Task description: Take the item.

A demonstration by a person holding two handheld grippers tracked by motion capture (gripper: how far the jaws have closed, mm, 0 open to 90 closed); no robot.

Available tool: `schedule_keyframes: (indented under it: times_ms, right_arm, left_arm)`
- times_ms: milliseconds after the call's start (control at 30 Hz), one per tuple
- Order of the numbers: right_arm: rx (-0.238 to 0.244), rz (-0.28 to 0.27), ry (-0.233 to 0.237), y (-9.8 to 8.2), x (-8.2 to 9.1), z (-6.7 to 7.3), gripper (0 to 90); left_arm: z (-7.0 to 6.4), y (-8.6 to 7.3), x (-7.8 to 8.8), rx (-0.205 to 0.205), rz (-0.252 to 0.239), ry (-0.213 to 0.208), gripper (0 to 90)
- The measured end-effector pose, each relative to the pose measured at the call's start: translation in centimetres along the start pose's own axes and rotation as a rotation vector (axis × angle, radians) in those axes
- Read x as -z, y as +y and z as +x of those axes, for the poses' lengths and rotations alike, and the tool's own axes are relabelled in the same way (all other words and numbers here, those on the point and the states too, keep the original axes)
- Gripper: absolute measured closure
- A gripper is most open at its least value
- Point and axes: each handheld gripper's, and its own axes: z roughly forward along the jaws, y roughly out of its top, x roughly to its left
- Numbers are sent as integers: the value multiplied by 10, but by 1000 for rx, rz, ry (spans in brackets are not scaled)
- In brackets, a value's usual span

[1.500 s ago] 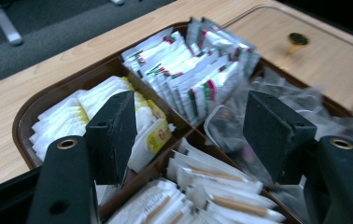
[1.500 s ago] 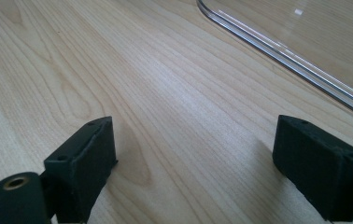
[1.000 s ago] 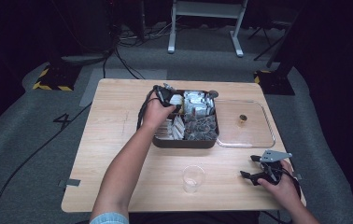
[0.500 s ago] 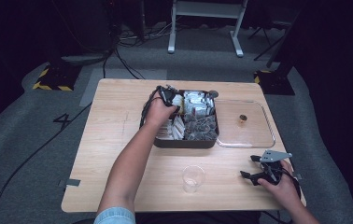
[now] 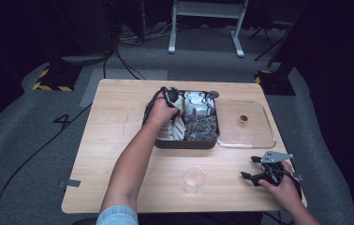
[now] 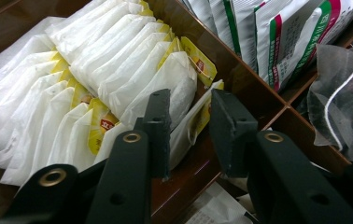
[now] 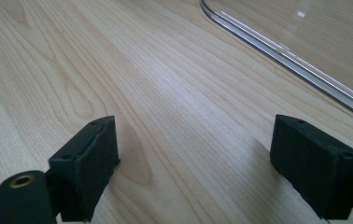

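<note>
- Left gripper (image 6: pixel 188 135) was down in the dark tray (image 5: pixel 184 143), over the compartment of white tea bags (image 6: pixel 72 93); jaws partly drawn in and had just been closing.
- End tea bag (image 6: pixel 191 123), the one nearest the wooden divider (image 6: pixel 240 79), stood between the two jaws. Pads looked close to it on both sides, a small gap left on the right side, so no firm pinch yet.
- Key relation: the bag stood on edge, its flat faces toward the pads, long axis running up and away from the gripper. Jaws straddled it across its thin dimension, good for a pinch.
- Left hand far nearer the bags; right gripper (image 7: pixel 193 172) sat well apart near the table's front right corner, jaws spread wide over bare wood, holding nothing.
- Room: tight. Right jaw squeezed between the end bag and the divider; the next bags in the row pressed against the left jaw, so a second bag could get caught.
- Beyond the divider: green-and-red printed sachets (image 6: pixel 282 42) and mesh pyramid bags (image 6: pixel 342 107), apart from the jaws.
- Straight up looked like the free way out.
- Clear cup (image 5: pixel 194 178) stood on the table (image 5: pixel 119 117) near the front edge, between the two hands; clear lid (image 5: pixel 247 126) lay just right of the tray.
</note>
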Motion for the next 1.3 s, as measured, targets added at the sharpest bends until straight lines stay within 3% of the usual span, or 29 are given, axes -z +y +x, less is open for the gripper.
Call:
schedule_keyframes:
  times_ms: [233,700,1267,1300]
  right_arm:
    - [1,-1,1,0,0,0,158]
    - [2,-1,0,0,0,0,161]
    - [2,-1,1,0,0,0,161]
    - [2,-1,1,0,0,0,161]
  left_arm:
    - [-3,1,-2,-24,26,10,886]
    - [0,2,12,-44,-23,-11,900]
    - [3,6,57,-20,-221,-56,900]
    - [3,5,65,-5,-269,-67,900]
